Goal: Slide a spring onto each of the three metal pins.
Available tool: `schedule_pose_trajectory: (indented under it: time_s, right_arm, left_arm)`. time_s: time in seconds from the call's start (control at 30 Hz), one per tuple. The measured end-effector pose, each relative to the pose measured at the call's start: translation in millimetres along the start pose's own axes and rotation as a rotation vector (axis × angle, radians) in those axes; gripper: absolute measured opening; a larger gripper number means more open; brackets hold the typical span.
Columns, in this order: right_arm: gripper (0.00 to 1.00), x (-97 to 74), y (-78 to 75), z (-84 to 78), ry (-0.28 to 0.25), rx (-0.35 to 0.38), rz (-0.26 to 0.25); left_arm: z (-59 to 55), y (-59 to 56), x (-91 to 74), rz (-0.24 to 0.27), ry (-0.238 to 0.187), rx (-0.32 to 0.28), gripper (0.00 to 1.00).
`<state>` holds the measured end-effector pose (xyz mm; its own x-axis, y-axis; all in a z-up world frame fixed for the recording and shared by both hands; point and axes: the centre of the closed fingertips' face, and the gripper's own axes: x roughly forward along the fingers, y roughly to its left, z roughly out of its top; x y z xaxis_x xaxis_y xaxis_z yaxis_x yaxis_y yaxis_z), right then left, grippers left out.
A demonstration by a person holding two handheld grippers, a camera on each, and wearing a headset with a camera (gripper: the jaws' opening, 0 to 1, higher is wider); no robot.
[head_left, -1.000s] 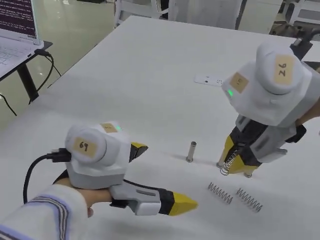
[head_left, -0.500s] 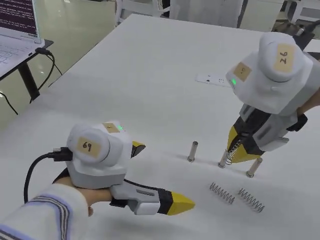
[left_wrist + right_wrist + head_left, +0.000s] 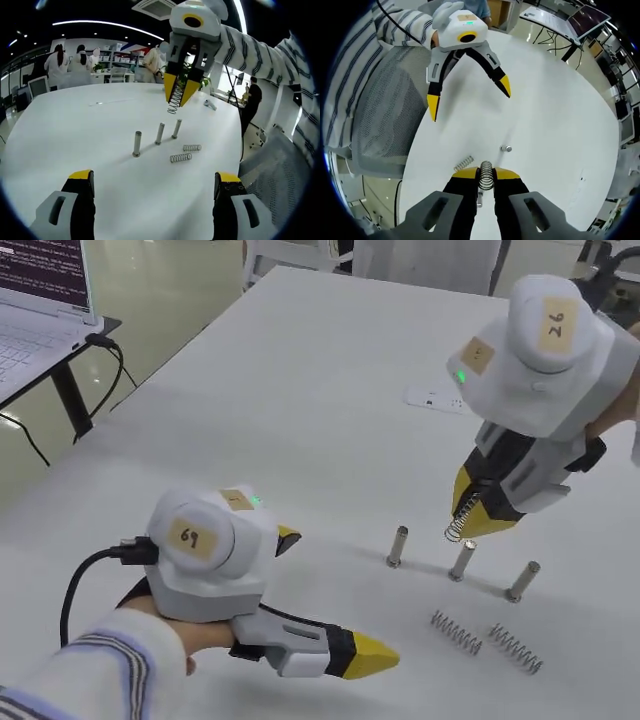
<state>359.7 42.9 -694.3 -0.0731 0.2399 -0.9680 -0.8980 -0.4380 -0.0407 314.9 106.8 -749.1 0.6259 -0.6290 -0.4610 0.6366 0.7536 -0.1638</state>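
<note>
Three metal pins (image 3: 462, 560) stand upright in a short row on the white table (image 3: 300, 390), toward its near edge and right of its middle, their shafts bare. In the left gripper view the same pins (image 3: 160, 133) line up at the centre of the tabletop.

One spring (image 3: 458, 523) is pinched between the yellow tips of the right gripper (image 3: 462, 525) — its jaws are clamped on the coil, which hangs tilted just above the middle pin without touching it. The right gripper view looks down the closed jaws at this spring (image 3: 486, 176), with one pin top (image 3: 506, 148) just beyond it.

Two loose springs lie flat on the table between the pin row and the near edge: one (image 3: 456, 632) below the middle pin, the other (image 3: 515, 649) beside it on the right, the two close but apart.

The left gripper (image 3: 338, 598), labelled 69, is held low over the table left of the pins and nearer the near edge — its jaws are spread wide, gripping nothing, and point toward the pins. A black cable (image 3: 85, 575) runs from its back, and a striped sleeve (image 3: 90, 680) covers the arm holding it.

Farther out, a small flat white object (image 3: 435, 398) lies toward the table's far right part, and an open laptop (image 3: 40, 280) sits on a separate stand past the left edge.
</note>
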Motion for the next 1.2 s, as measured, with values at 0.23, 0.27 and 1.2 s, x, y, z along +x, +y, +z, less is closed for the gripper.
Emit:
schedule_pose_trajectory:
  time_s: [0.23,0.27,1.2]
  right_arm:
    - [0.08,1.9,-12.9,2.7,0.012,-0.013,-0.005]
    - [0.08,2.6,-13.2,2.0,0.019,-0.022,-0.005]
    - [0.08,21.9,-36.9,-2.7,0.054,-0.038,-0.001]
  left_arm:
    - [-2.6,3.5,-2.0,0.008,0.013,-0.004,0.98]
    - [-2.9,3.6,-2.3,0.008,0.015,-0.003,0.98]
    - [-7.3,6.7,-3.0,0.017,0.026,-0.025,0.97]
